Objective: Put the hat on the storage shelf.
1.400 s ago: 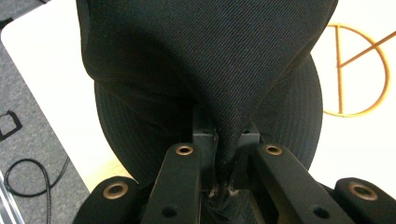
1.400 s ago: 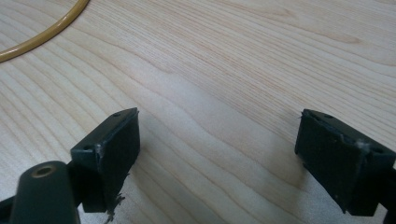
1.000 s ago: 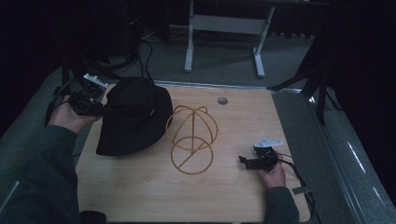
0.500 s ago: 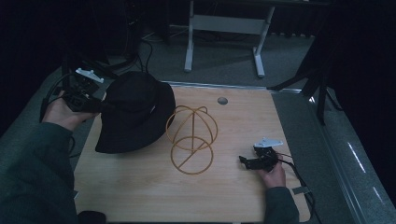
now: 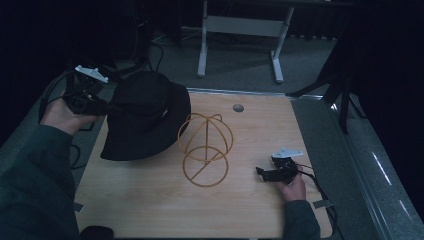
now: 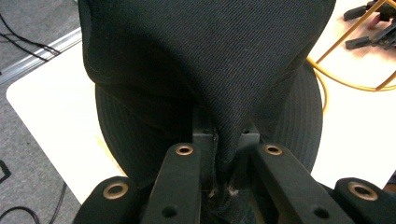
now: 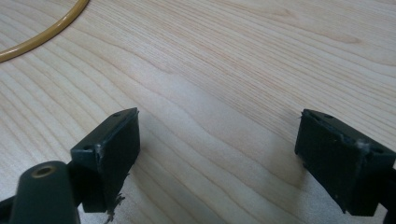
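Since a second ago: left gripper [image 5: 107, 107] and black bucket hat [image 5: 147, 115] shift slightly up and left, hat's left side lifted higher off wooden table [image 5: 150, 200]. Left jaws pinched tight on hat crown fabric, seen in left gripper view [image 6: 224, 154]; hat hangs partly over table's left-rear area, touching gold wire hat stand [image 5: 205, 147]. Right gripper [image 5: 263, 172] unmoved, resting on table right of stand, jaws wide apart, holding nothing [image 7: 217, 154].

Dim room, grey floor [image 5: 240, 65], metal stand [image 5: 240, 25]
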Action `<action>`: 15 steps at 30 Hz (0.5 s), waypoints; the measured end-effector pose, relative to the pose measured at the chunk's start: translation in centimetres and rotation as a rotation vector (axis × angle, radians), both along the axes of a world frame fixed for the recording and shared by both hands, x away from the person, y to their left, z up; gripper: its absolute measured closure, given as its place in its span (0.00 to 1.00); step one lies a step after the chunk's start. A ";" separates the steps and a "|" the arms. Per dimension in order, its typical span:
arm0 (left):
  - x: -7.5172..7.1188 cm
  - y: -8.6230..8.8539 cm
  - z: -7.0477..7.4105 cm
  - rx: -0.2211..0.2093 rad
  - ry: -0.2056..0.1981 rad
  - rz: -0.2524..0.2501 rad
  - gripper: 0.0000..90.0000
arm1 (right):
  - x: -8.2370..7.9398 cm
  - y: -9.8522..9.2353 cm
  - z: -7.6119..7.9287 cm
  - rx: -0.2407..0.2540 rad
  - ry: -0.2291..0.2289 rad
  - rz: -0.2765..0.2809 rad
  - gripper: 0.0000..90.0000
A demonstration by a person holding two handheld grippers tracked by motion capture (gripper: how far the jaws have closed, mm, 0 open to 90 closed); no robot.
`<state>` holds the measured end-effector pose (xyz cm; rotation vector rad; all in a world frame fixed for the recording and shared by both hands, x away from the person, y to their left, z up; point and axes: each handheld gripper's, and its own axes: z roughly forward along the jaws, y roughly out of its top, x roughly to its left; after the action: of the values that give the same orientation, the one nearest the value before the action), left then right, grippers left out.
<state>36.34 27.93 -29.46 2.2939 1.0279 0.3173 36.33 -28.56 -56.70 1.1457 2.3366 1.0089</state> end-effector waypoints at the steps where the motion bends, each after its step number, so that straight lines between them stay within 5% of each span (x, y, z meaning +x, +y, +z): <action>1: 0.0 0.0 0.1 0.004 0.001 -0.003 0.94 | 0.0 0.0 0.0 0.001 0.000 -0.001 0.16; 15: 0.2 0.2 0.7 0.001 -0.007 -0.027 0.94 | 0.0 0.0 0.0 0.001 0.000 -0.001 0.16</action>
<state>36.56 28.10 -28.71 2.3036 0.9931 0.3144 36.33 -28.55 -56.70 1.1476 2.3358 1.0103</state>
